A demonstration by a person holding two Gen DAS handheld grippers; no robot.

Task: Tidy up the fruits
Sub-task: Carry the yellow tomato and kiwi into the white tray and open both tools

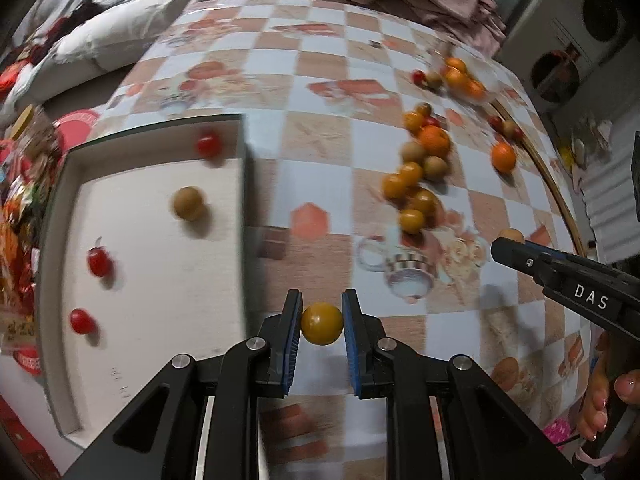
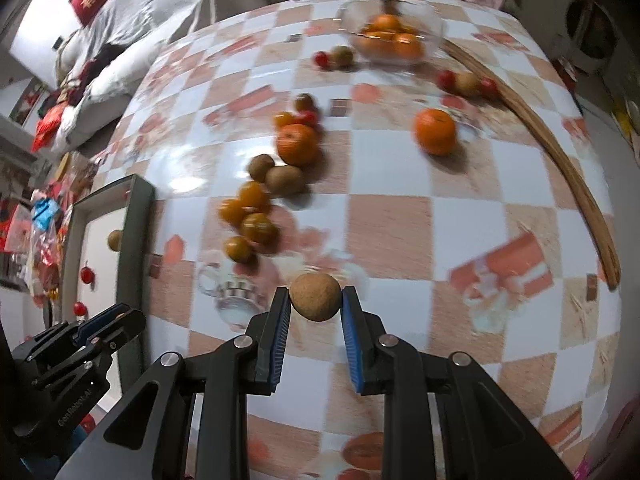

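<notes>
Blue ribbed pads on the left gripper [image 1: 322, 322] pinched a small yellow-orange fruit [image 1: 322, 323] across its middle, the jaws narrowed to its width, so it sat clear of the checked tablecloth [image 1: 320, 148], apparently in carriage. At ten o'clock from it lay the shallow white tray [image 1: 160, 272] with its dark rim, where a brown fruit [image 1: 188, 203] and three small red fruits [image 1: 98, 262] were spread well apart; judging by that, the tray served as the sorting place.

The right gripper [image 2: 316, 304] held a rough brown round fruit [image 2: 316, 297] the same way, pads [image 2: 280, 320] touching both flanks, jaws narrow. A firm grip on the equator seemed sensible, since round fruit slips out easily.

Outward at one o'clock in the left view, a loose pile of yellow, brown and orange fruit [image 1: 420, 168] waited on the cloth. At twelve o'clock in the right view a glass bowl [image 2: 394, 36] already held mandarins, while one mandarin [image 2: 435, 131] sat alone near a curved wooden strip [image 2: 560, 168]. Most sorting, I judged, remained.
</notes>
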